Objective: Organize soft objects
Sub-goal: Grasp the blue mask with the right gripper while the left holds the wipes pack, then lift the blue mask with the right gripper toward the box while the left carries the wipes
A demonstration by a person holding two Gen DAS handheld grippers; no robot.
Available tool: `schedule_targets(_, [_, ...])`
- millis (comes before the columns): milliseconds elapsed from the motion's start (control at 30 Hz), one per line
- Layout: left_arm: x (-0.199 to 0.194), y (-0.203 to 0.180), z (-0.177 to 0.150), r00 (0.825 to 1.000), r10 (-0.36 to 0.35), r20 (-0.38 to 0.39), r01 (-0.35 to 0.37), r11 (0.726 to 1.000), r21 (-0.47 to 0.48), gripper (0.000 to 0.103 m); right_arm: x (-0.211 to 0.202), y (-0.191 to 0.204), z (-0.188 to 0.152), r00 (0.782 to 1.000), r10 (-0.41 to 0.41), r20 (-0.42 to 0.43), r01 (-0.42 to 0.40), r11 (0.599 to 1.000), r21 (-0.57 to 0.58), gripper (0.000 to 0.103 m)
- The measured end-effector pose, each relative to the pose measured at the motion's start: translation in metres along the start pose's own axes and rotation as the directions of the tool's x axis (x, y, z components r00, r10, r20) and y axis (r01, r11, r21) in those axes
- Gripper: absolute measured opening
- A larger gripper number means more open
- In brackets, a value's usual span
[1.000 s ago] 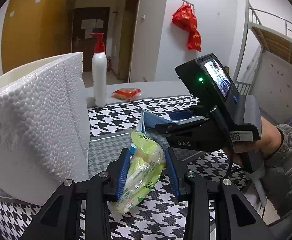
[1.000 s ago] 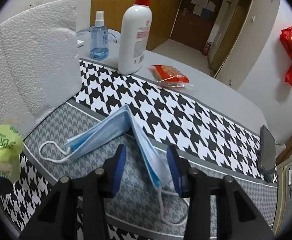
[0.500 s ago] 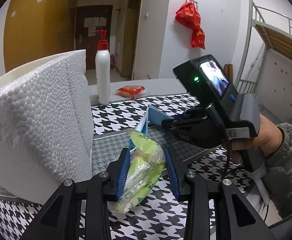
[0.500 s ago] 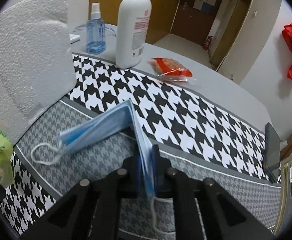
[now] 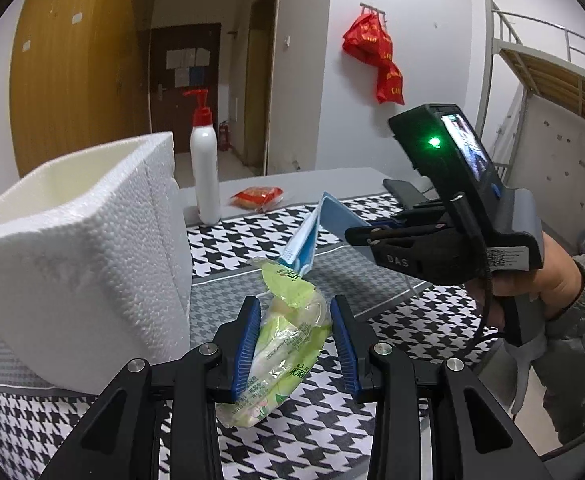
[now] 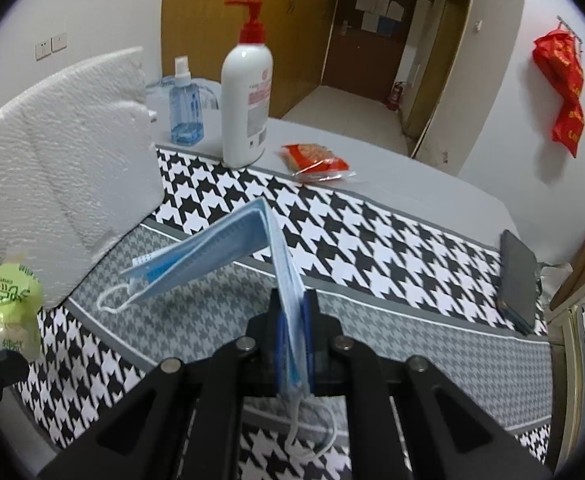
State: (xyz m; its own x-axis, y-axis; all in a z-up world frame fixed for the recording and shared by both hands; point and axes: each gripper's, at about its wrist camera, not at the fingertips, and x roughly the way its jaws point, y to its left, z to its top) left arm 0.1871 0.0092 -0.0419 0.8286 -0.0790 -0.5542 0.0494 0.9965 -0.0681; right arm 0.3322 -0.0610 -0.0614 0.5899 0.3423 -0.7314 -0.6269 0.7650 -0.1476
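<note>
My left gripper [image 5: 294, 344] is shut on a green snack packet [image 5: 284, 344] and holds it above the houndstooth cloth, beside the white foam box [image 5: 80, 248]. My right gripper [image 6: 292, 320] is shut on a folded blue face mask [image 6: 220, 252] and holds it lifted off the cloth, its ear loops hanging. The mask [image 5: 312, 236] and right gripper [image 5: 376, 236] also show in the left wrist view, just beyond the packet. The packet [image 6: 10, 300] shows at the left edge of the right wrist view.
A white pump bottle [image 6: 246, 100], a blue spray bottle [image 6: 184, 108] and a red snack packet [image 6: 314, 160] stand at the table's far side. A dark phone [image 6: 518, 280] lies at the right edge. The foam box [image 6: 60, 168] is open on top.
My right gripper closed on the mask and lifted it off the cloth. My left gripper rose with the green packet, so the foam box's open top now shows.
</note>
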Motion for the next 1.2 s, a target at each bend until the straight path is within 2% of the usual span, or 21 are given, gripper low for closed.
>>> schedule_targets(667, [-0.056, -0.028, -0.009, 0.997, 0.02, 0.079, -0.025, 0.997, 0.07, 0.038, -0.102, -0.016, -0.046, 0.986, -0.052, 0.157, 0.037, 0.995, 0.096, 0.011])
schedule_targets(967, [-0.073, -0.042, -0.01, 0.994, 0.021, 0.105, -0.032, 0.994, 0.104, 0.038, -0.146, -0.02, -0.081, 0.968, -0.076, 0.238, 0.037, 0.985, 0.166, 0.011])
schedule_targets(1200, [-0.082, -0.051, -0.01, 0.987, 0.028, 0.157, -0.048, 0.991, 0.125, 0.038, -0.17, -0.023, -0.106, 0.957, -0.096, 0.273, 0.033, 0.973, 0.227, 0.011])
